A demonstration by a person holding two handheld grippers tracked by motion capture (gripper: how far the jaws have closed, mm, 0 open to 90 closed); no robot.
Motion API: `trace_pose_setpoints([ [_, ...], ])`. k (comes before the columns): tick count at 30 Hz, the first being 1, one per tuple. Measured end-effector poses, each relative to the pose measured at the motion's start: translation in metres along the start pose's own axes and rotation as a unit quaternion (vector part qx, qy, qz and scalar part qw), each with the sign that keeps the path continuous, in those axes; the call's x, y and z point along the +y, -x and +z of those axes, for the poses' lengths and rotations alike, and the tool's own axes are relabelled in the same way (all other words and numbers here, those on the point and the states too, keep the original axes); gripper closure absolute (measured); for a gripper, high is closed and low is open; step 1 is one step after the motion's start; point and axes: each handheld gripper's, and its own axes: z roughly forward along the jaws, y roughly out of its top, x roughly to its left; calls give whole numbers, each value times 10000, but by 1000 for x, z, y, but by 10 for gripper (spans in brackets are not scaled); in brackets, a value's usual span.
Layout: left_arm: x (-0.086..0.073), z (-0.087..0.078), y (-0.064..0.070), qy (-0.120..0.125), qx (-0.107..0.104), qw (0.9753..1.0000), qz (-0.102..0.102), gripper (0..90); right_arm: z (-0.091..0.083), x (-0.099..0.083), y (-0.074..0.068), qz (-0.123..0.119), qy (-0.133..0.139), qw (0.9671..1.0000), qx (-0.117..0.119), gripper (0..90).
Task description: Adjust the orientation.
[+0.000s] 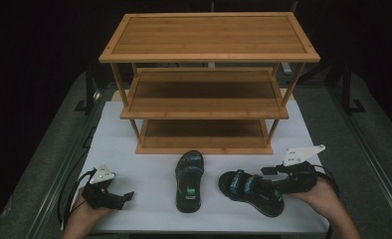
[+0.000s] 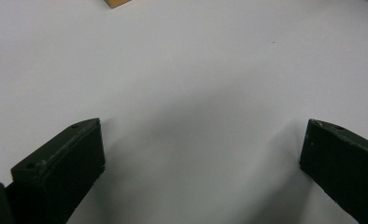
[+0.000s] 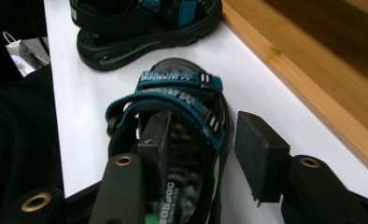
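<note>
Two black sandals with teal straps lie on the white table [image 1: 134, 169] in front of a wooden three-shelf rack [image 1: 209, 35]. The middle sandal [image 1: 189, 181] points toward the rack. The right sandal [image 1: 248, 190] lies at an angle. My right gripper [image 1: 269, 180] is open at its heel end. In the right gripper view, one jaw rests inside that sandal [image 3: 180, 88] under the straps and the other stands outside its side, so my right gripper [image 3: 201, 130] straddles its edge. My left gripper [image 1: 126, 199] is open over bare table near the front left, nothing between its jaws [image 2: 203, 130].
The rack's bottom board [image 3: 313, 79] runs close along the right sandal's far side. The middle sandal [image 3: 145, 23] lies just beyond it. A corner of wood [image 2: 114, 3] shows ahead of the left gripper. Dark floor and metal rails flank the table.
</note>
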Motion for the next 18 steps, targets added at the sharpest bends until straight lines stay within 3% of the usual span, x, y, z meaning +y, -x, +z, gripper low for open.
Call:
trace_pose_setpoints([
  [5, 0, 0, 0, -4, -2, 10000, 0, 0, 5, -1, -1, -76, -153, 9999, -3, 559],
  [9, 0, 0, 0, 0, -1, 10000, -2, 0, 15, 3, 0, -157, -216, 9996, -2, 651],
  [12, 0, 0, 0, -12, -9, 10000, 4, 0, 17, 8, -1, -154, -99, 9998, -110, 746],
  [18, 0, 0, 0, -14, -9, 10000, 5, 0, 18, 12, -1, -63, 92, 9995, -300, 785],
])
